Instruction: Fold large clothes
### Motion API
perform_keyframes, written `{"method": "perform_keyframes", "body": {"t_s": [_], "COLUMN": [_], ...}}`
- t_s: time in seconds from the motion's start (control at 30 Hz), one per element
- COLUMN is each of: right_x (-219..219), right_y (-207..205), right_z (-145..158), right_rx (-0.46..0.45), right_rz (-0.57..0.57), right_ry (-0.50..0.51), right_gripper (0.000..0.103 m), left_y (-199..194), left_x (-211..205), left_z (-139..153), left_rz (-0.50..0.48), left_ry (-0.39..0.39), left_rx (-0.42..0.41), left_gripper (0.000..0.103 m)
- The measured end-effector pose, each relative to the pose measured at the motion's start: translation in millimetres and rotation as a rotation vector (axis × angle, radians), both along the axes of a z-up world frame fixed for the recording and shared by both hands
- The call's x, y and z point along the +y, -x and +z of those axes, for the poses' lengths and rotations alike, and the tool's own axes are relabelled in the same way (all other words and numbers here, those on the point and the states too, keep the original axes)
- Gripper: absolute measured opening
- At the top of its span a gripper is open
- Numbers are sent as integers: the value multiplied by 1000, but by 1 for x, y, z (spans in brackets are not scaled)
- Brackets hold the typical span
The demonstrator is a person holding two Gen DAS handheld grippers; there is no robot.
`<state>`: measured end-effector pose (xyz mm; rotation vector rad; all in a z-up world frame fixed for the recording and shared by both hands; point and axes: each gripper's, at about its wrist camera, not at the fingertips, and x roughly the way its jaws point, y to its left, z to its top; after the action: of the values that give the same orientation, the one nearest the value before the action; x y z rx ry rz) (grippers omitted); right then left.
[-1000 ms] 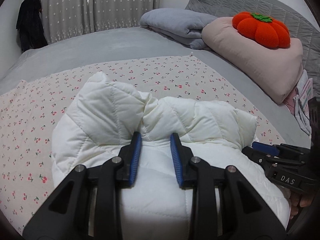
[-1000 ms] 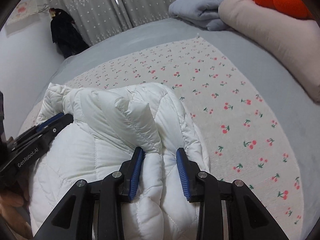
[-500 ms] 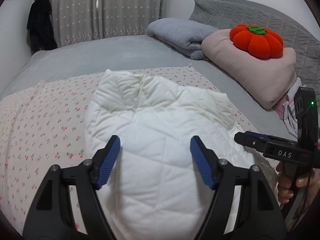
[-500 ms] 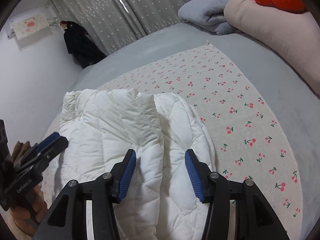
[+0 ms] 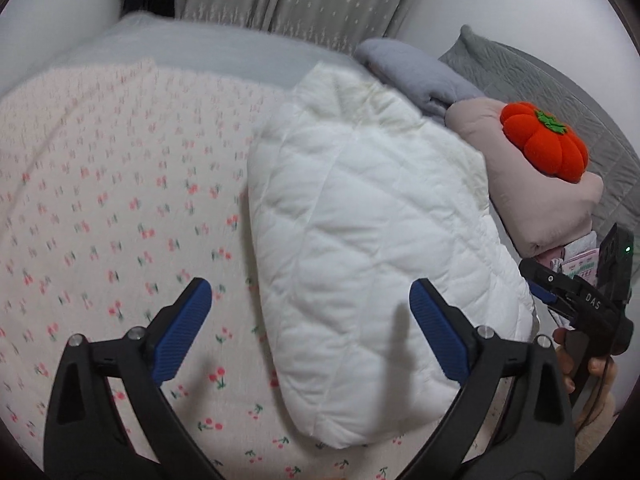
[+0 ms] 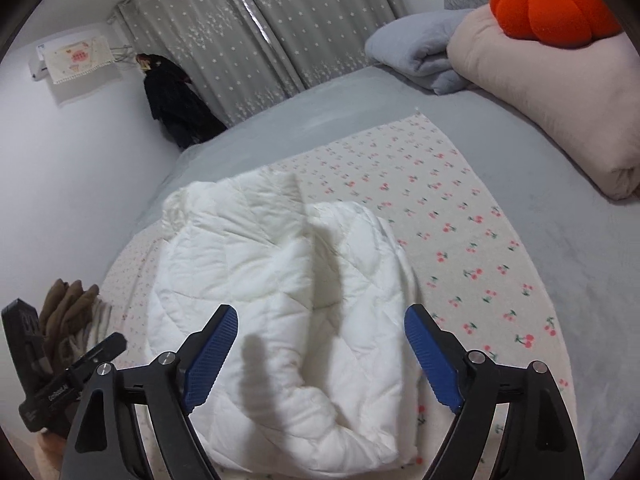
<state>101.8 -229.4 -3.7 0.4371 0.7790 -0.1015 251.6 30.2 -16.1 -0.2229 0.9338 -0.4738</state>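
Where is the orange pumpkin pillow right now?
The orange pumpkin pillow sits on the folded pink blanket, top right in the right wrist view, beside the grey blanket, beyond the white jacket.

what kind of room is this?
Most likely a bedroom: a bed with a grey quilted headboard, folded bedding stacked at its head, and curtains behind.

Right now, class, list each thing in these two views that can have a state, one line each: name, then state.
White jacket: folded into a bundle, lying on the cherry cloth, nothing gripping it.
Left gripper: jaws opening, empty.
Right gripper: jaws opening, empty, above the jacket.
Cherry cloth: spread flat on the bed.
Grey blanket: folded.
Curtains: drawn closed.
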Motion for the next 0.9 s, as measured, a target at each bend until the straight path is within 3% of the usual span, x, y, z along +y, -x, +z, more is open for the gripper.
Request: {"method": "perform_keyframes", "body": {"t_s": [0.07, 0.23, 0.4, 0.43, 0.47, 0.53, 0.67, 0.73, 0.9], "right_x": [-7, -30, -55, -58, -58, -56, -37, -24, -19], "right_y": [-1, -17, -28, -29, -30, -32, -36, -42, -60], "right_z": [-11, -58, -110, -113, -115, -123, -106, -101, -107], "right_rx": [53, 178, 221, 210, 203, 199, 129, 131, 98], "right_rz": [-12, -8, -16, -12, 5, 26, 87, 91, 50], "right_ry": [-34, -252, -635, -665, -696, -776, -679, -567, -467], "right_gripper": [88, 89, 90, 84, 69, 60, 50, 50, 52], "left_y": [-5, -19, -31, -33, -34, -36, -42, -48, -50], "left_x": [1, 6, 8, 7, 7, 8, 10, 3, 9], "left_z": [-16, -47, -84, -90, -90, -78, -51, -61, -66], "left_rz": [-16, -35, -54, -56, -52, -54, -36, -30, 3], "left_ry": [55, 257, 484, 519, 531, 511, 440, 371, 388], "left_rx": [69, 222, 388, 407, 404, 331, 139, 154, 181], "left_gripper": [99, 99, 96, 91, 87, 75, 74, 78, 79]}}
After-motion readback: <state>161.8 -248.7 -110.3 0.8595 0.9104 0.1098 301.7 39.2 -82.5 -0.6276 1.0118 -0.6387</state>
